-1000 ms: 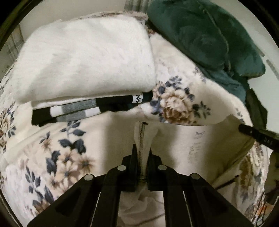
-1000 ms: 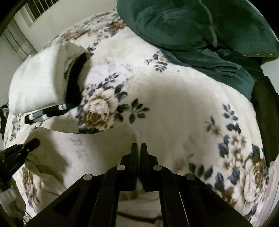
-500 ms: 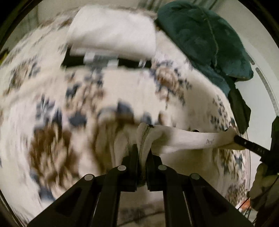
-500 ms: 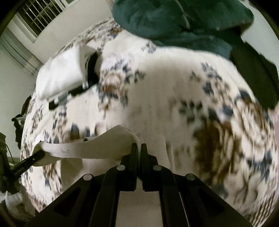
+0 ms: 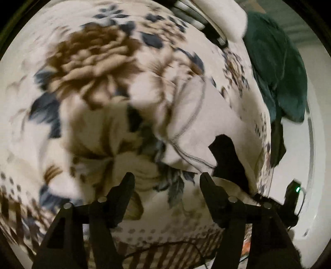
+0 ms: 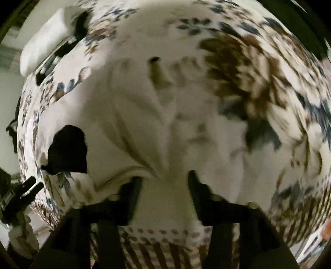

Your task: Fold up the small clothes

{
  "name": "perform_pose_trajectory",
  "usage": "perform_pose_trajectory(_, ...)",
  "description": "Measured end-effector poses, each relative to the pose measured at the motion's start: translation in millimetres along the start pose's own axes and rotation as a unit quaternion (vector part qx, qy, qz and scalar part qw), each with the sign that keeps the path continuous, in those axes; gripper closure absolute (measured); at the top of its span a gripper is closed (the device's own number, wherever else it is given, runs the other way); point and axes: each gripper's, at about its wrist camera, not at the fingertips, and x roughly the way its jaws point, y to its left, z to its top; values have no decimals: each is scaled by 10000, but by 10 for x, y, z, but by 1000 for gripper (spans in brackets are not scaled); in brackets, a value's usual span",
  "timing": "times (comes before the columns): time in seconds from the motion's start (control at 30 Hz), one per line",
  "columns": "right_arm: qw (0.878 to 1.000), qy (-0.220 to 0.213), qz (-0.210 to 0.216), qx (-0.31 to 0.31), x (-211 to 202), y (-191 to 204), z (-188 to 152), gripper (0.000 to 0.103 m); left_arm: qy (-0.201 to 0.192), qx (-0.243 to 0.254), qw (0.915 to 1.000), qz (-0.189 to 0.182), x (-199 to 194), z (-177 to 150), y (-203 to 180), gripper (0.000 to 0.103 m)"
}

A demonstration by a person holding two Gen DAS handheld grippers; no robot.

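Both your left gripper (image 5: 166,179) and right gripper (image 6: 165,178) gape wide, empty; the limp cream cotton garment (image 5: 198,122) is light; pinch its stitched near hem.

Folded stack (image 5: 219,18) well beyond garment (image 5: 198,124).

The garment (image 5: 198,124) lies on the blanket (image 5: 93,62), near its front edge, ahead of both grippers. Behind it, toward the blanket's far edge, sits a stack of folded clothes (image 6: 45,45) (far left in the right view). A cushion (image 5: 277,68) rests at the far right corner, beside the stack.
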Motion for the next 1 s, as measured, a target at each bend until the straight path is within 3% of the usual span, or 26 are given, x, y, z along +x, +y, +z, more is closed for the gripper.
perform_pose_trajectory(0.17, 9975, -289, 114, 638, -203, -250, 53, 53, -323, -134, 9994, -46, -90, 253, -16, 40)
perform_pose_trajectory(0.4, 9766, -823, 1181, 1595, -241, -372, 546, 53, -404, 345, 9986, -38, 261, 896, -374, 40)
perform_pose_trajectory(0.57, 9660, -543, 1736, 1838, 108, -275, 974, 55, -181, 833, 9962, 150, 626, 1219, -657, 40)
perform_pose_trajectory(0.6, 9672, -621, 1655, 1825, 144, -245, 1038, 83, -136, 911, 9956, 187, 685, 1248, -683, 40)
perform_pose_trajectory(0.63, 9700, -679, 1496, 1790, 155, -208, 1117, 95, -82, 974, 9949, 239, 747, 1276, -695, 40)
perform_pose_trajectory(0.77, 9774, -856, 896, 1710, 220, -131, 1296, 96, 128, 1010, 9942, 344, 940, 1329, -637, 40)
perform_pose_trajectory(0.9, 9858, -747, 461, 1429, 290, -98, 1363, 96, 173, 860, 9959, 238, 921, 1323, -575, 40)
perform_pose_trajectory(0.97, 9881, -651, 475, 1310, 233, -80, 1350, 94, 151, 676, 9975, 108, 791, 1265, -538, 40)
perform_pose_trajectory(1.0, 9884, -613, 553, 1276, 182, -83, 1332, 87, 124, 615, 9980, 72, 742, 1234, -530, 40)
